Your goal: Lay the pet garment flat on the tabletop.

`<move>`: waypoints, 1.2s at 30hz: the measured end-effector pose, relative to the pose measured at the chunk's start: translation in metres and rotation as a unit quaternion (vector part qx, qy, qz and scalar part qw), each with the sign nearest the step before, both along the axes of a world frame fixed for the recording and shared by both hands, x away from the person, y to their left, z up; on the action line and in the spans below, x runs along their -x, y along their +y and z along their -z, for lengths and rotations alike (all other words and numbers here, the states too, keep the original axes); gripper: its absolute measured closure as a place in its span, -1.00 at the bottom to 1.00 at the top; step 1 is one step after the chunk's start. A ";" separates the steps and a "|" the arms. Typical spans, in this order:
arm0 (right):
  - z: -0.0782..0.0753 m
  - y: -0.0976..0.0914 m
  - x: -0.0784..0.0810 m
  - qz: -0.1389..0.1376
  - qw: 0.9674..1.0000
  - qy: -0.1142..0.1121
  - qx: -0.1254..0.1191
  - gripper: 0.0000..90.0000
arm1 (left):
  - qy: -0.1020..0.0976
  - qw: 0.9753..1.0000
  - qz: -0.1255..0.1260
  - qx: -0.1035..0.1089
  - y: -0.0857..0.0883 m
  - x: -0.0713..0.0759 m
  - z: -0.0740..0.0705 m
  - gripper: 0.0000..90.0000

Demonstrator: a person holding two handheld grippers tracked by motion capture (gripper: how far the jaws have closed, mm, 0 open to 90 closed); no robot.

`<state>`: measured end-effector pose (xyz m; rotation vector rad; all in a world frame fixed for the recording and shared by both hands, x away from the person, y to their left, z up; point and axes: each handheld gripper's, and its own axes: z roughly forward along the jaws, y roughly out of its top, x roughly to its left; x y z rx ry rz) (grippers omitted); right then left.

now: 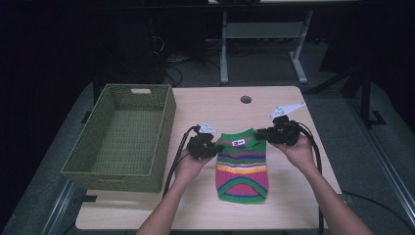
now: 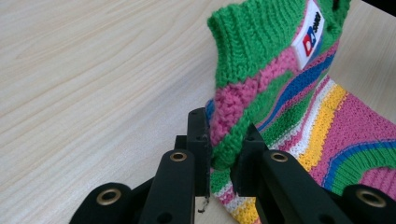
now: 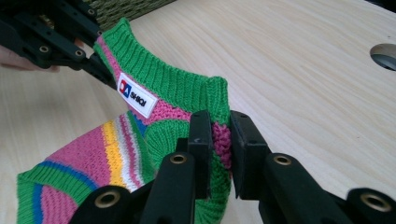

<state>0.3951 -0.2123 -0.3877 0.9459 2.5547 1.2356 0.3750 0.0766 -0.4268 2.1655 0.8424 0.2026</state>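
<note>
Left gripper (image 1: 209,147) and right gripper (image 1: 266,133) were clamped on the striped knitted sweater's (image 1: 242,169) shoulders, judged ready for lifting left toward the wicker basket (image 1: 161,122)

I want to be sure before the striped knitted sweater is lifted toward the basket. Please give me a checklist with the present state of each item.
1. Left gripper shut on the striped knitted sweater, at its collar corner: ok.
2. Right gripper shut on the other collar corner: ok.
3. Both grips are at the same end, the one with the white label: ok.
4. Lower hem free of the table: not ok, it lies flat on it.
5. Green woven basket has room inside: ok.
6. Grip is deep enough to hold when lifted: cannot tell.
</note>
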 end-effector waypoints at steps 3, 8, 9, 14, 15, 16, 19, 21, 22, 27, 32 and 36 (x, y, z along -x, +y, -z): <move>0.003 -0.001 -0.003 0.008 1.000 0.007 -0.001 0.74 | 0.002 1.000 -0.005 0.000 0.000 -0.003 0.001 0.76; 0.008 -0.003 -0.009 0.019 1.000 0.011 -0.001 0.74 | 0.003 1.000 -0.014 0.002 -0.002 -0.005 0.003 0.76; 0.009 -0.003 -0.010 0.017 1.000 0.009 0.000 0.75 | 0.003 1.000 -0.015 0.000 -0.002 -0.005 0.004 0.76; 0.011 -0.002 -0.014 0.025 1.000 0.009 0.000 0.73 | 0.005 1.000 -0.018 -0.004 -0.002 -0.007 0.005 0.76; 0.011 -0.002 -0.015 0.027 1.000 0.008 0.000 0.72 | 0.004 1.000 -0.021 -0.005 -0.002 -0.008 0.006 0.76; 0.012 -0.002 -0.017 0.027 1.000 0.002 0.002 0.69 | 0.006 1.000 -0.025 -0.007 -0.001 -0.009 0.007 0.74; 0.014 -0.001 -0.024 0.045 0.999 0.006 0.002 0.42 | 0.007 0.999 -0.040 -0.013 0.002 -0.013 0.009 0.48; 0.015 -0.004 -0.029 0.058 0.998 0.010 -0.009 0.33 | 0.008 0.999 -0.048 -0.013 0.004 -0.014 0.009 0.36; 0.016 -0.006 -0.030 0.058 0.998 0.016 -0.018 0.28 | 0.007 0.999 -0.052 -0.009 0.005 -0.014 0.009 0.32; 0.021 -0.011 -0.032 0.060 0.997 0.033 -0.026 0.15 | 0.010 0.998 -0.067 0.013 0.012 -0.015 0.005 0.23; 0.024 -0.016 -0.028 0.055 0.997 0.037 -0.029 0.11 | 0.005 0.998 -0.064 0.012 0.011 -0.012 0.003 0.17; 0.026 -0.019 -0.025 0.053 0.997 0.044 -0.036 0.08 | 0.001 0.998 -0.058 0.012 0.010 -0.010 0.001 0.11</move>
